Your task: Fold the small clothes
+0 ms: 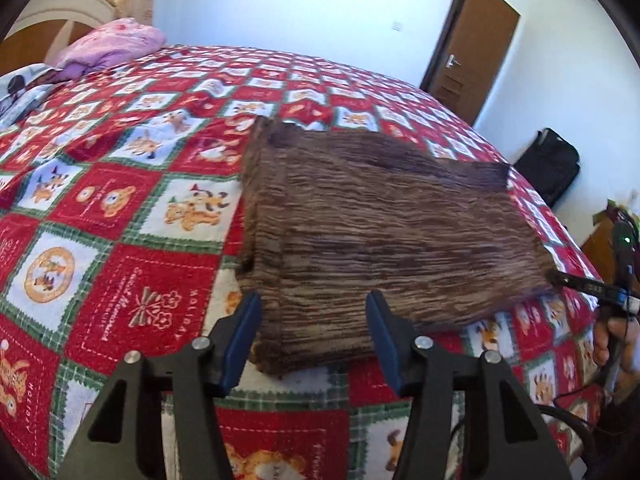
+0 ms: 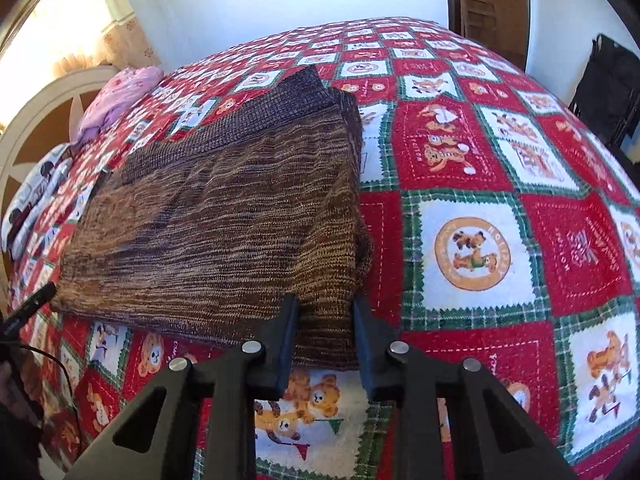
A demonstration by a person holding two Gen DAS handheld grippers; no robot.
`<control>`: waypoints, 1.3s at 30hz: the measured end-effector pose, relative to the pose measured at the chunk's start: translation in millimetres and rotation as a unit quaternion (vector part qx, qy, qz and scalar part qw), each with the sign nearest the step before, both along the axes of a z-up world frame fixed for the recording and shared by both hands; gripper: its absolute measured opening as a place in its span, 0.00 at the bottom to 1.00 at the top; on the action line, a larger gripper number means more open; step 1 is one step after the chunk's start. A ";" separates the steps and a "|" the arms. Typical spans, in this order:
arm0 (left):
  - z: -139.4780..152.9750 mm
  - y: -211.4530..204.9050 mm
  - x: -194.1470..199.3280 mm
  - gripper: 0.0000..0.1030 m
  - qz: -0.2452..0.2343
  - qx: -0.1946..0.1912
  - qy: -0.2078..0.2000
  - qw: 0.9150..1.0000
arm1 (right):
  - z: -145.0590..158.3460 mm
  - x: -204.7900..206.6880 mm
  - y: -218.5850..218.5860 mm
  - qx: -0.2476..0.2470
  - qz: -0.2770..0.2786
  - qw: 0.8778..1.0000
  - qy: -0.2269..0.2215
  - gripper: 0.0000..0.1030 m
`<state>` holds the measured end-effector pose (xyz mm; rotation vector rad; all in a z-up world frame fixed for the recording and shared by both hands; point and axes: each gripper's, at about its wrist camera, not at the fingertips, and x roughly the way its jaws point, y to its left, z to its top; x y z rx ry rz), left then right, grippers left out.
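The left hand-held gripper (image 1: 314, 300) reaches down over the near hem of the brown knit garment (image 1: 380, 220). Its blue pads (image 1: 240, 344) stand apart on either side of a flat, unbunched stretch of cloth, so it reads as open around the hem. The outer pad sits right at the garment's side edge.

The right hand-held gripper (image 2: 325, 300) is set on the other near corner. Its black pads (image 2: 286, 340) are much closer together, the knit fills the gap and touches both, so it is clamped on the garment (image 2: 224, 216). A hand (image 1: 616, 340) holds its handle at the border of the left view.

The garment lies folded on the bed, on a red, white and green quilt (image 2: 480, 240). A darker underlayer shows along its far edge. Bare quilt spreads wide to the outside of each gripper and beyond the far edge, with only a narrow strip on the near side. A pink pillow (image 1: 112, 40) lies well away by the headboard (image 2: 36, 128). Past the bed stand a brown door (image 1: 472, 48) and a black bag (image 1: 548, 164).
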<state>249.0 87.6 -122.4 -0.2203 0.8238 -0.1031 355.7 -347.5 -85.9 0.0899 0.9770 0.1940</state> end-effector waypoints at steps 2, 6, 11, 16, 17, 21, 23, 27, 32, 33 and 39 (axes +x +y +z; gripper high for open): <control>-4.6 2.9 0.3 0.54 0.012 0.007 0.009 1.000 | -0.6 -0.7 0.4 0.000 0.002 1.000 -0.001 0.25; -12.0 5.0 -2.1 0.25 0.007 -0.006 0.016 1.000 | -0.5 -0.2 2.6 -0.001 0.006 1.000 -0.003 0.14; 0.7 9.2 -9.0 0.05 0.003 -0.009 -0.015 1.000 | 13.7 -11.2 5.4 0.005 0.022 0.999 -0.024 0.05; 8.6 16.9 -19.7 0.05 -0.005 -0.026 -0.025 0.999 | 24.1 -28.4 1.2 0.005 0.032 0.999 -0.028 0.05; 4.7 17.9 -19.1 0.05 -0.005 -0.025 -0.020 0.999 | 19.0 -29.0 0.6 -0.001 0.031 0.999 -0.022 0.05; -15.4 18.6 -13.5 0.05 0.003 -0.018 -0.001 1.000 | -3.6 -18.7 -3.6 -0.004 0.025 1.000 0.013 0.06; -15.9 19.0 -13.3 0.09 0.009 -0.016 -0.004 1.000 | -0.3 -17.8 -1.9 -0.013 0.027 1.000 0.009 0.07; -6.5 21.9 -17.1 0.12 0.016 -0.015 -0.009 1.000 | 16.7 -18.8 -0.2 -0.043 0.012 0.999 -0.005 0.49; 8.2 17.9 -21.2 0.51 0.026 0.020 -0.042 0.999 | 51.3 -13.1 29.5 -0.036 0.045 0.996 -0.066 0.65; 8.3 14.3 -18.3 0.51 0.028 0.031 -0.043 0.998 | 52.8 -10.0 36.7 -0.035 0.054 0.995 -0.069 0.65; -12.2 -1.8 -3.2 0.51 0.020 0.079 -0.008 0.997 | 29.4 17.1 102.3 -0.028 0.122 0.991 -0.052 0.65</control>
